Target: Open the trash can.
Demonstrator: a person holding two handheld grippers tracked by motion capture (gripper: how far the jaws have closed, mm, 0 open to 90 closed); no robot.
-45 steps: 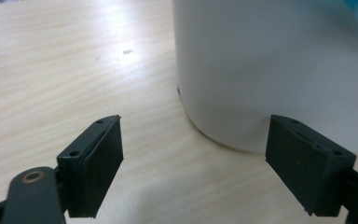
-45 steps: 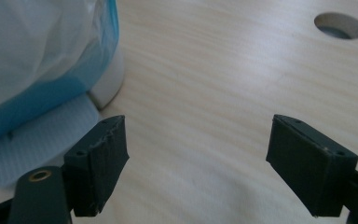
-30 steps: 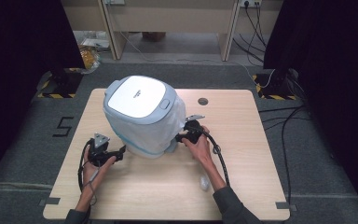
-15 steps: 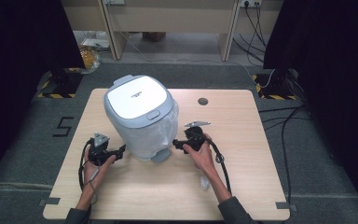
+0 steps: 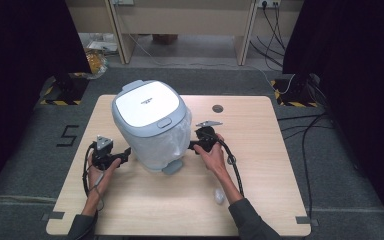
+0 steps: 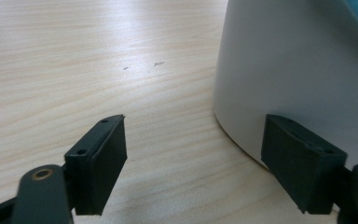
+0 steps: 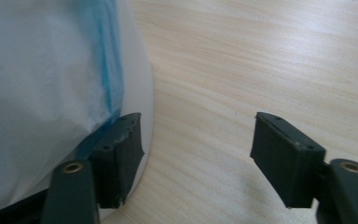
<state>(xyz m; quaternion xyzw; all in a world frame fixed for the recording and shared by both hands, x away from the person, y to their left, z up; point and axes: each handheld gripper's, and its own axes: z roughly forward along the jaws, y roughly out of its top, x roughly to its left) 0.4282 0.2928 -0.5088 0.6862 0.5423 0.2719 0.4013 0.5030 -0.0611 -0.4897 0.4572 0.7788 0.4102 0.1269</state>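
High view shows the bin's [image 5: 150, 125] lid; right gripper [image 7: 198, 158] view shows its blue liner [image 7: 107, 60]. Both grippers, left [image 6: 193, 170] too, flank it, jaws apart

A white pedal bin [image 5: 150, 125] with a grey-rimmed closed lid and plastic liner stands upright mid-table.

The small white object [image 5: 218, 196] by the right forearm is too small to identify.
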